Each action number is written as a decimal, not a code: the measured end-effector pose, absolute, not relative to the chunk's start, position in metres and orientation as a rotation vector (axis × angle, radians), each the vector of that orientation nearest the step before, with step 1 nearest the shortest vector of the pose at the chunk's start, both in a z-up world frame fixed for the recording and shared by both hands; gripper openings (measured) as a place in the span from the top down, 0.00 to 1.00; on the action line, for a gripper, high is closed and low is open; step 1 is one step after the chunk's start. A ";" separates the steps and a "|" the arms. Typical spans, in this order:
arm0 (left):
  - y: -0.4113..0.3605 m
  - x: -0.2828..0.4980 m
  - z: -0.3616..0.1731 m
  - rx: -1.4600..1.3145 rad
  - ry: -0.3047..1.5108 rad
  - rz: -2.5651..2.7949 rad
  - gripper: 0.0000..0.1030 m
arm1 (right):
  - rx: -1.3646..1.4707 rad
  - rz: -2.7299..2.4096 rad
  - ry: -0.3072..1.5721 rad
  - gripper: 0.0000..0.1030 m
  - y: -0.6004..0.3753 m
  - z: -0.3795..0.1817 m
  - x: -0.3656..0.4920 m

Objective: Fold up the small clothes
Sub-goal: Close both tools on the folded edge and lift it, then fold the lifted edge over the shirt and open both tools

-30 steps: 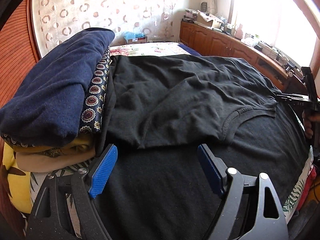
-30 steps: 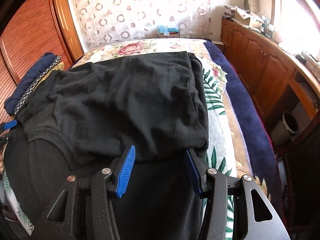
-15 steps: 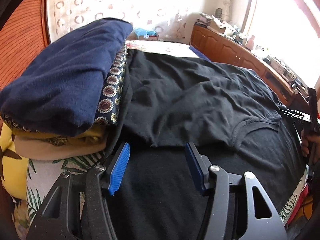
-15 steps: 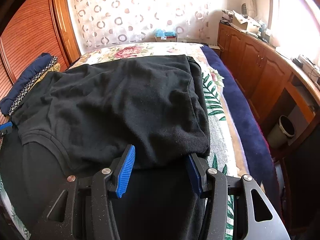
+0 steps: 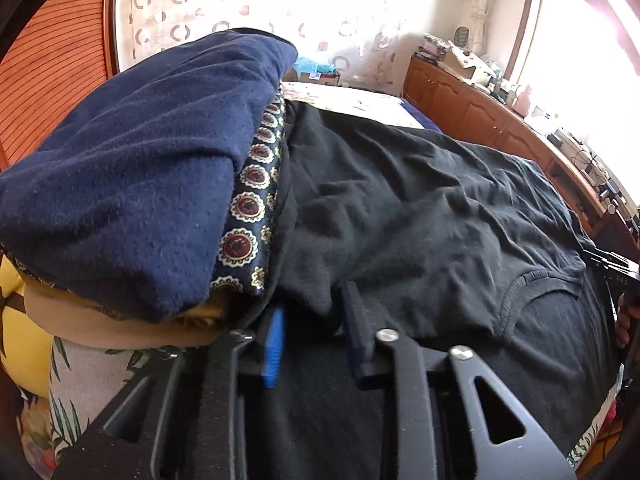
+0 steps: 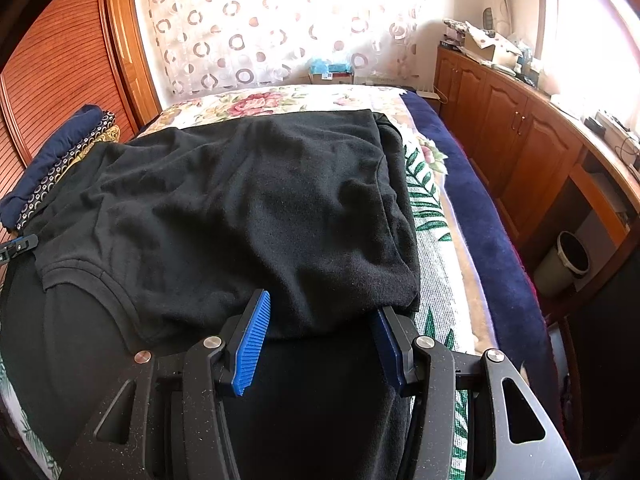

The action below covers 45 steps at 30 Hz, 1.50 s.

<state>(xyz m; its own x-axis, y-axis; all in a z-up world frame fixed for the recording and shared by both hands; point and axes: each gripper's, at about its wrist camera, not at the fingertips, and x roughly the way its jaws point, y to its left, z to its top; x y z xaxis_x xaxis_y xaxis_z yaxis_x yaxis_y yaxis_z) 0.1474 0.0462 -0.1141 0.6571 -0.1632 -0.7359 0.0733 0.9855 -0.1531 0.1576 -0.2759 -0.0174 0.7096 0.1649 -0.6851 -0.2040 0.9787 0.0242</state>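
Observation:
A black T-shirt (image 5: 420, 216) lies spread on the bed, its top part folded over toward me with the neckline (image 5: 532, 288) showing; it also fills the right wrist view (image 6: 240, 208). My left gripper (image 5: 314, 320) has its jaws narrowed around the folded edge's left corner, with a small gap still between the blue pads. My right gripper (image 6: 320, 332) is open, its pads either side of the folded edge's right corner, the cloth lying between them.
A stack of folded clothes, navy on top (image 5: 132, 184), sits right beside the left gripper; it also shows at the left in the right wrist view (image 6: 52, 160). The floral bedspread (image 6: 432, 216), wooden cabinets (image 6: 520, 148) and a bin (image 6: 568, 260) lie to the right.
The left gripper has moved forward to the shirt's left corner and its jaws have narrowed around it. The right gripper has edged forward slightly and stays open.

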 end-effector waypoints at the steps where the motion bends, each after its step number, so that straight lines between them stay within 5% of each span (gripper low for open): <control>1: 0.046 0.147 -0.113 -0.112 0.837 -0.143 0.91 | -0.054 0.204 0.755 0.49 -0.276 -0.017 0.157; 6: 0.045 0.149 -0.109 -0.093 0.835 -0.128 0.92 | -0.036 0.191 0.758 0.50 -0.281 -0.015 0.162; 9: 0.045 0.152 -0.110 -0.092 0.843 -0.130 0.92 | -0.028 0.178 0.753 0.63 -0.281 -0.012 0.168; 11: 0.044 0.150 -0.109 -0.091 0.829 -0.144 0.95 | -0.032 0.193 0.751 0.88 -0.279 -0.013 0.171; 13: 0.043 0.146 -0.103 -0.085 0.801 -0.159 0.97 | -0.051 0.203 0.736 0.97 -0.276 -0.014 0.169; 28: 0.042 0.083 -0.030 -0.109 0.598 -0.239 0.97 | -0.046 0.276 0.501 0.98 -0.290 0.046 0.100; 45: 0.056 0.023 -0.047 -0.086 0.673 -0.219 0.97 | -0.080 0.363 0.594 0.98 -0.307 0.049 0.030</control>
